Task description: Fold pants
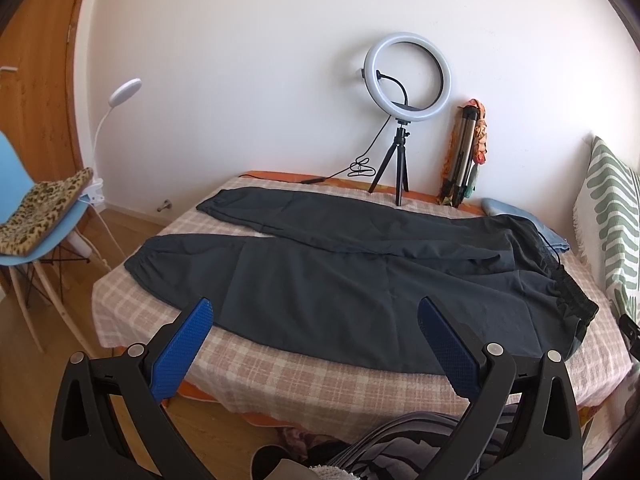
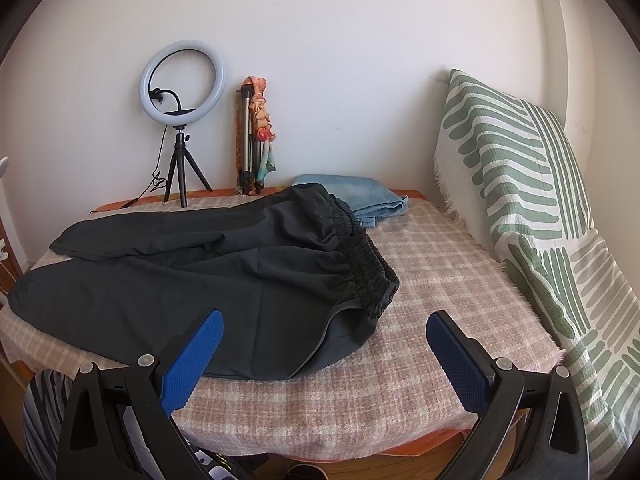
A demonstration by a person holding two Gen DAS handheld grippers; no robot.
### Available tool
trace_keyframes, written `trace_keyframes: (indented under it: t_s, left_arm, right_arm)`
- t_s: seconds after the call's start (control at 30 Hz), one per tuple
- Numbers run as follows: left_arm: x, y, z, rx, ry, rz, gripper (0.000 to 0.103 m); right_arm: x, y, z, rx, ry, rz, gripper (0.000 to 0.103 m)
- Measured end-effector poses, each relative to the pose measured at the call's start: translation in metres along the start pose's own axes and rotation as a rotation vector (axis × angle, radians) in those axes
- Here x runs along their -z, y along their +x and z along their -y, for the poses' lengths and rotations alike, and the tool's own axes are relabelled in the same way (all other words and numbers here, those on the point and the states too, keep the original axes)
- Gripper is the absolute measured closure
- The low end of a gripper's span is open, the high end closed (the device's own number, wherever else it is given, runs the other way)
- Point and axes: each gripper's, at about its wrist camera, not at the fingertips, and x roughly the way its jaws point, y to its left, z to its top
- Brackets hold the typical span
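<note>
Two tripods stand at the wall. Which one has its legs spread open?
The short black tripod under the ring light stands with legs spread. The silver tripod to its right leans folded against the wall, a scarf draped over it.

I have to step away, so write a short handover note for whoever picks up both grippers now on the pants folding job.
Left gripper: open, holding nothing, over the near table edge facing the pants' legs.
Right gripper: open, holding nothing, near the waistband.
Pants: spread flat on the checked tablecloth, legs apart, cuffs to the left, waistband to the right. Folded blue jeans lie behind the waistband.
Done: pants laid out.
Left: every fold, probably starting with one leg over the other.
</note>
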Motion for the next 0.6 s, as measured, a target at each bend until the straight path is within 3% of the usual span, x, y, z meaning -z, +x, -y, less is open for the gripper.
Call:
trace_keyframes:
  t_s: [0.6]
  left_arm:
    - [0.0022,0.0025,0.0026,-0.002,0.005,-0.009,0.001]
  right_arm:
    - [0.0006,0.0008,-0.0028,-0.009,-0.002,-0.008,0.000]
